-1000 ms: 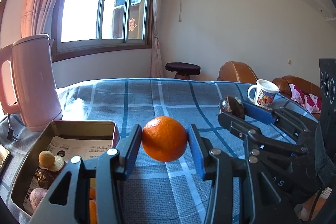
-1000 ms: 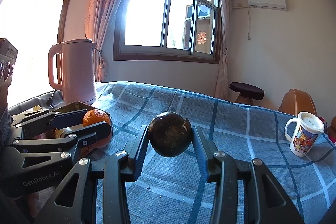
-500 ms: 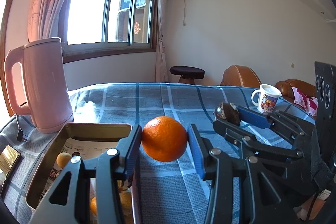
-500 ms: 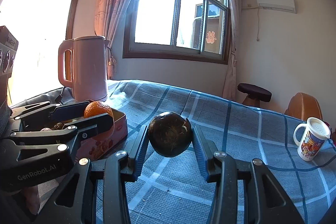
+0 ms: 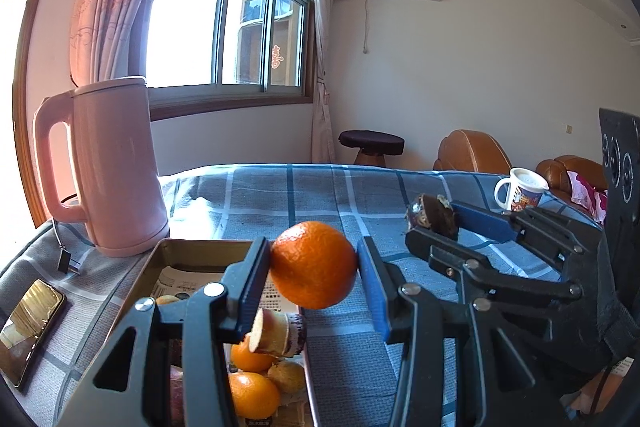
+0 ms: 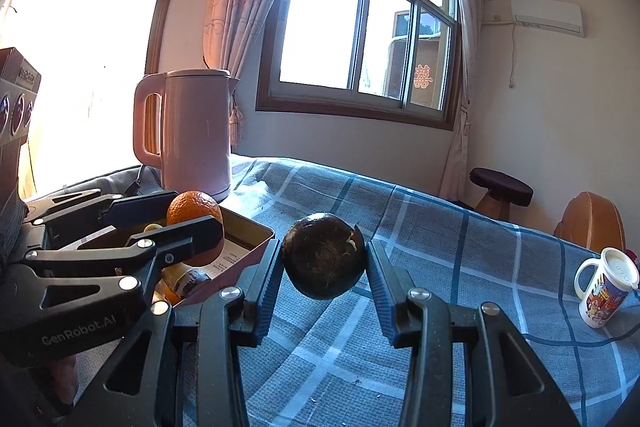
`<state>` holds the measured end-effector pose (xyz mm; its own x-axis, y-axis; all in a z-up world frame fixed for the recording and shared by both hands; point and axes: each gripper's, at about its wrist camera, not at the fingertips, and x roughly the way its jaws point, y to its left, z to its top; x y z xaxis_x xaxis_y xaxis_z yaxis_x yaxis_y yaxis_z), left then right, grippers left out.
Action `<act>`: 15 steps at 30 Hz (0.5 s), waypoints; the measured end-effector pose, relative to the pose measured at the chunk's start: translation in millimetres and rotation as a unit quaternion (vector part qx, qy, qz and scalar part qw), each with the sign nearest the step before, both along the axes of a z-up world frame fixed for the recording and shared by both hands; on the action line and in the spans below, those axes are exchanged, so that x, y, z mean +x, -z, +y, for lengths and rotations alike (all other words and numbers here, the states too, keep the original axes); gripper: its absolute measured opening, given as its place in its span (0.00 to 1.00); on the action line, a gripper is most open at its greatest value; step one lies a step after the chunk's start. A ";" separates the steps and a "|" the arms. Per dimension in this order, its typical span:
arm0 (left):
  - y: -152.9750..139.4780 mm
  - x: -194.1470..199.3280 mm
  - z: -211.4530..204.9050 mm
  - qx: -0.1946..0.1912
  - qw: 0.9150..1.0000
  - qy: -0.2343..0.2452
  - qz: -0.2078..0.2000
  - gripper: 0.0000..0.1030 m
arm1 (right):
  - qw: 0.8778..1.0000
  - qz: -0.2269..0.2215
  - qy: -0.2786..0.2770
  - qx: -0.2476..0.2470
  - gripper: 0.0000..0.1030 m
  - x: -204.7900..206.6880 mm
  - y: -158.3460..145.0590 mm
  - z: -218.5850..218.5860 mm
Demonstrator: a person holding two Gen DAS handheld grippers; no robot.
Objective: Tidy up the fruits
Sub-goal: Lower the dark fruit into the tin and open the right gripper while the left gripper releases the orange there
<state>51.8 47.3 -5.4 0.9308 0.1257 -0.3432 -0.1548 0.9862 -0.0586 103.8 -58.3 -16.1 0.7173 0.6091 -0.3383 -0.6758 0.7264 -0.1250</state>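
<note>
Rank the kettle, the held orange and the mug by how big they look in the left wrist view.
1. pink kettle
2. orange, enlarged by nearness to the camera
3. mug, far off, so its true size against the orange is unsure

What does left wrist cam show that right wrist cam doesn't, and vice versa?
Left wrist only: a dark phone with a glossy screen lying left of the tin, and the tin's near contents, including two more small oranges.

Right wrist only: the bright glazed opening left of the kettle.

Both: the left gripper shut on a round orange, the right gripper shut on a dark brown round fruit, the pink electric kettle, the open rectangular metal tin, the printed white mug, and the blue checked cloth.
</note>
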 end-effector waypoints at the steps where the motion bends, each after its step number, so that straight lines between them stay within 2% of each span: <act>1: -0.5 -1.4 2.6 0.000 1.000 -0.002 0.000 0.45 | 1.000 0.000 -0.003 -0.001 0.43 -0.8 -1.0 2.5; 15: 2.1 -11.0 31.6 -0.002 0.999 -0.030 0.013 0.45 | 0.999 -0.001 -0.034 -0.017 0.43 -10.4 -1.6 31.6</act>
